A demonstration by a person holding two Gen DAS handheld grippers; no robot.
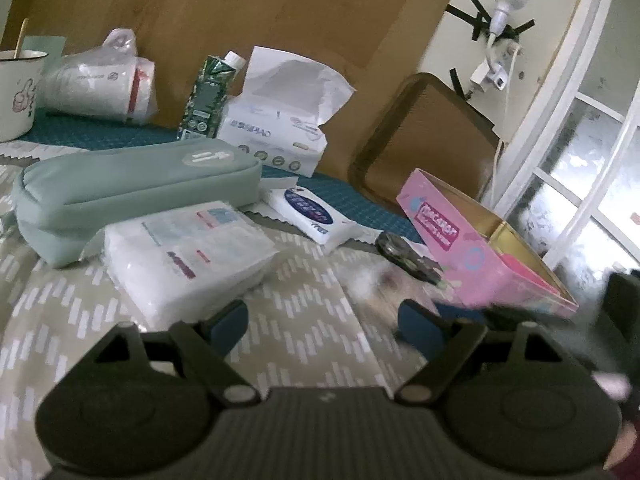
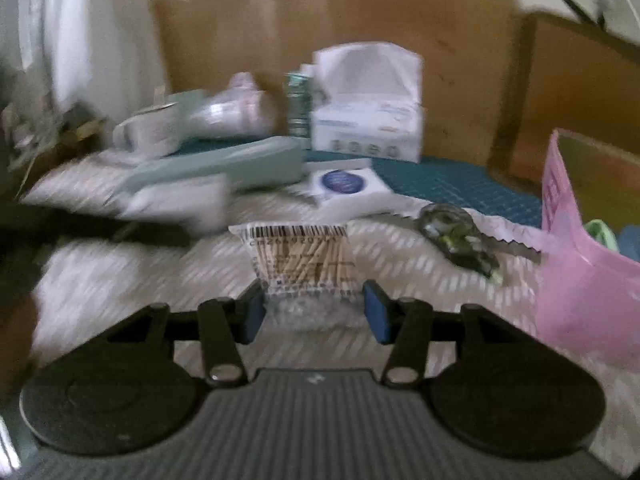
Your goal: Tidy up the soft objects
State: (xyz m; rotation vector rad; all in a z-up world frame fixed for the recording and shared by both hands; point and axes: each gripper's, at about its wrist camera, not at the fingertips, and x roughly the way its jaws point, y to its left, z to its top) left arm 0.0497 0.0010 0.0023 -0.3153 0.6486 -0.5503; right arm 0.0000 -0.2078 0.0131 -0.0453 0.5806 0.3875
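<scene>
Pouch lies at the left on the patterned cloth, a pad pack touching its front. Left gripper hovers released over bare cloth. Right gripper stands spread around a swab packet's near end. Scissors lie beside the pink box.

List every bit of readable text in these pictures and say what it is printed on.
Tissue box: brand print shows mirrored, not surely readable.
Pink box: blue lettering on the side, too distorted to read.
Swab pack: barcode with a number beneath, too blurred to read.
Wipes pack: blue oval label, characters too small.
Gauze pack: fine print, unreadable.
Mug: a thumbs-up drawing, no words.
</scene>
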